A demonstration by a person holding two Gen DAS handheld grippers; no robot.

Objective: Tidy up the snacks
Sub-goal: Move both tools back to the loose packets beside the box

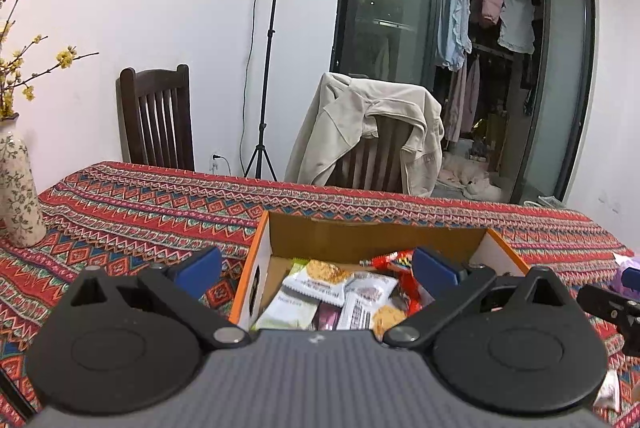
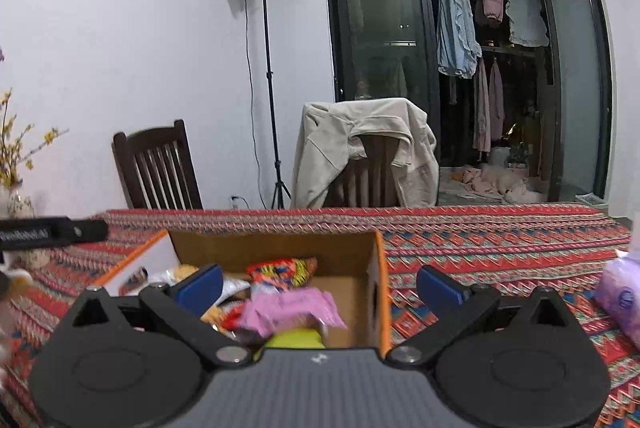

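Hovering over snack box (image 1: pixel 260 248): left gripper (image 1: pixel 318 270), right gripper (image 2: pixel 320 284), both spread wide (nothing held).

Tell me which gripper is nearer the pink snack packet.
Right. The right gripper hangs open directly over the pink snack packet in the cardboard box. The left gripper, also open, sits over the box's other end, above the white packets.
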